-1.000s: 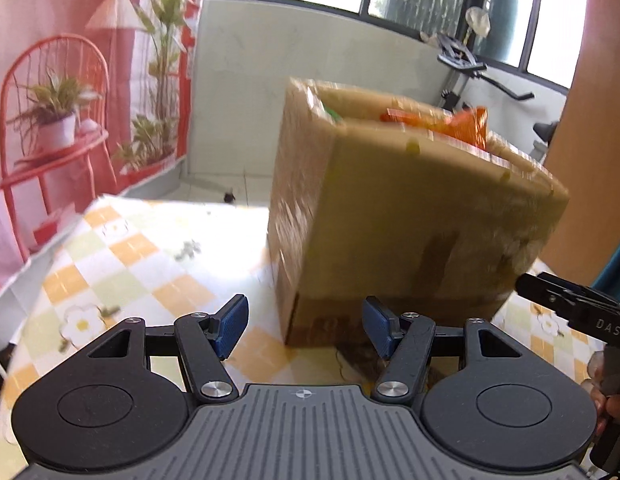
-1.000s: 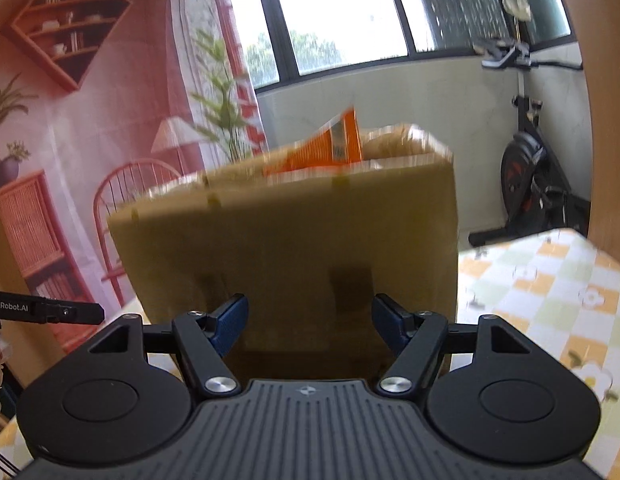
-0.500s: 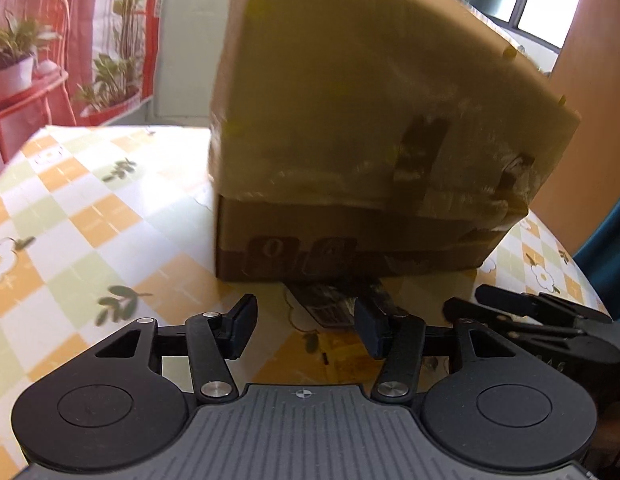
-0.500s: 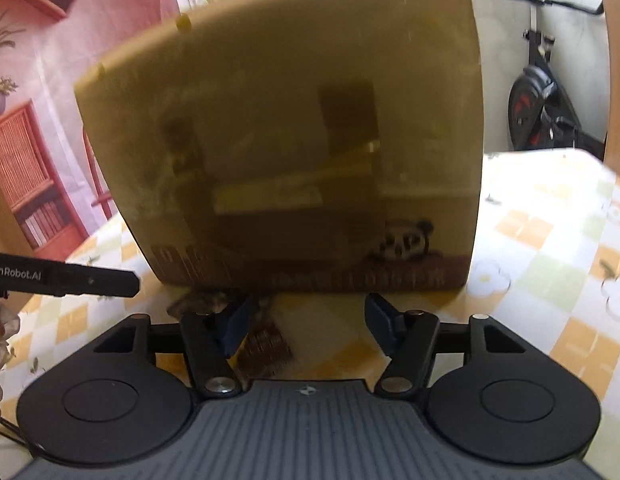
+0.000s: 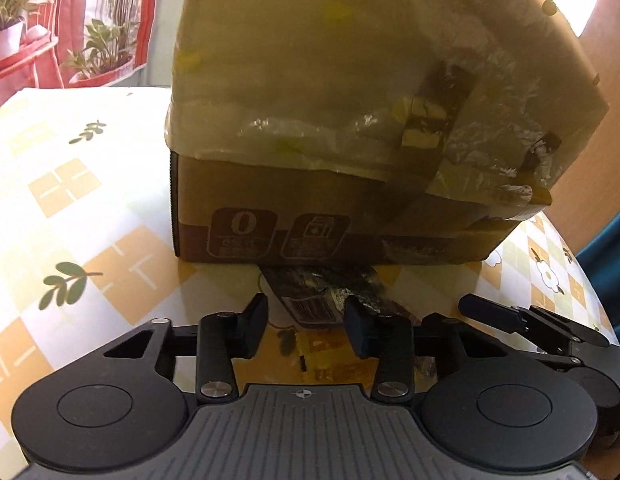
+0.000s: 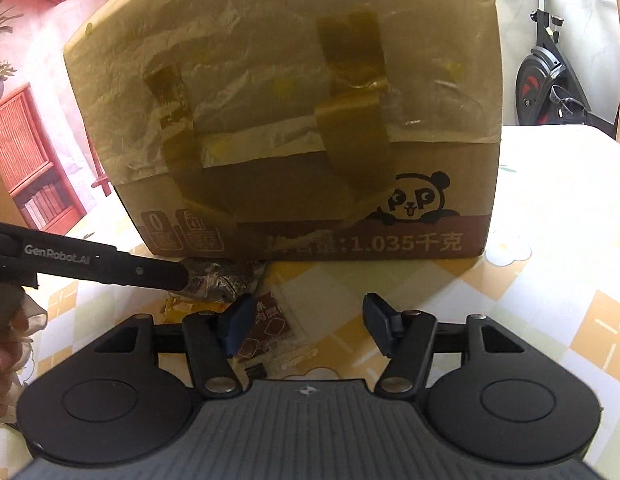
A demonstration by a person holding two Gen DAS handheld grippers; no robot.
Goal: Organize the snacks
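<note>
A big taped cardboard box point(image 5: 350, 100) with a panda print point(image 6: 414, 200) stands on the checked tablecloth. Several snack packets lie at its foot. A dark crinkled packet point(image 5: 322, 296) with a barcode lies between the fingers of my left gripper point(image 5: 308, 330), whose jaws are closing; the pads are not seen pressing on it. A yellow packet point(image 5: 330, 360) lies just below it. My right gripper point(image 6: 310, 324) is open over a brown-and-clear packet point(image 6: 270, 328) that sits by its left finger. In the right wrist view the left gripper point(image 6: 178, 276) reaches in from the left onto the dark packet point(image 6: 218, 280).
The box fills the space ahead of both grippers. The tablecloth point(image 5: 70, 200) stretches left of the box and also right of it point(image 6: 550, 220). An exercise bike point(image 6: 550, 92) stands behind the table. A person's hand point(image 6: 6, 344) shows at the left edge.
Both grippers have sunk and tipped down toward the foot of the box; the packets came into view. The left jaws have narrowed around the dark packet; the right jaws narrowed slightly.
</note>
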